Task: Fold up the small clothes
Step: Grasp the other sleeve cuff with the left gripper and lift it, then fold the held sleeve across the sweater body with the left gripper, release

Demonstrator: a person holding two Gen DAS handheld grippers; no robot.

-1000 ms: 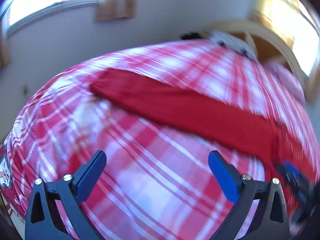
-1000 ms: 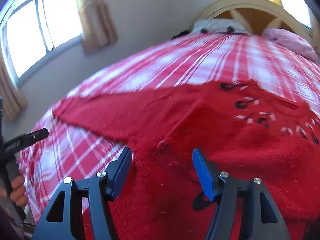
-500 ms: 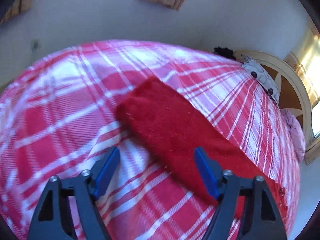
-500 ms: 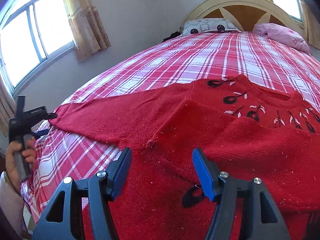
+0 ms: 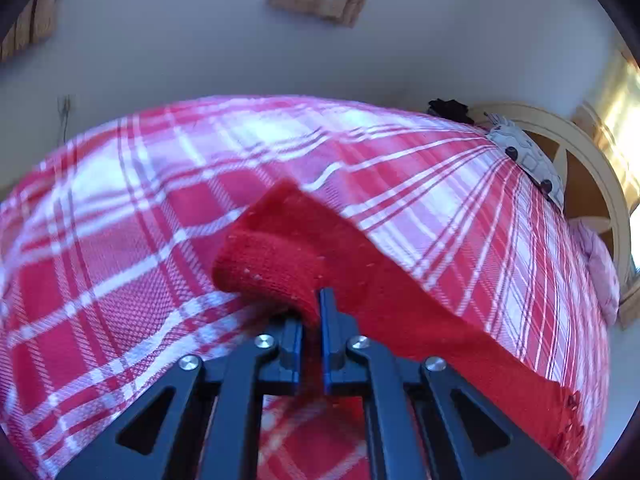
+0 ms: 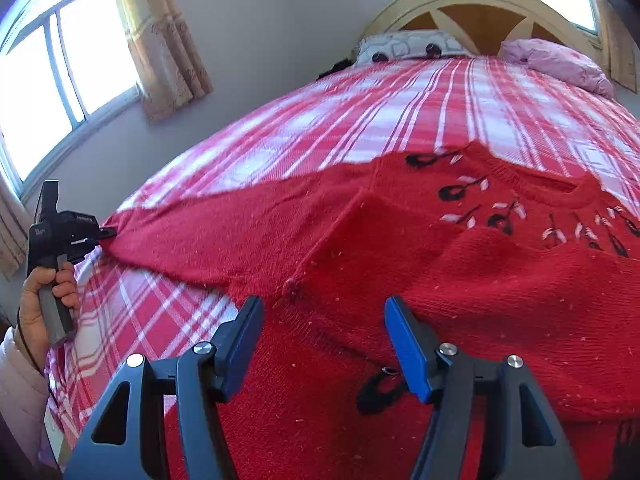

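Sweater (image 6: 400, 264), red knit w/ black-and-white motifs at the neck, lies spread flat on the red plaid bedspread (image 6: 400, 112), one sleeve (image 5: 360, 280) stretched out toward the bed's edge. Your right gripper (image 6: 324, 344) hangs over the body near the armpit, jaws wide apart, nothing between them. Your left gripper (image 5: 310, 312) has jaws pinched together on the sleeve cuff (image 5: 268, 264), cuff bunched up off the bedspread. Headboard (image 6: 472, 4), patterned pillow (image 6: 408, 46) and pink pillow (image 6: 560, 62) sit at the far end, well apart from the knit.
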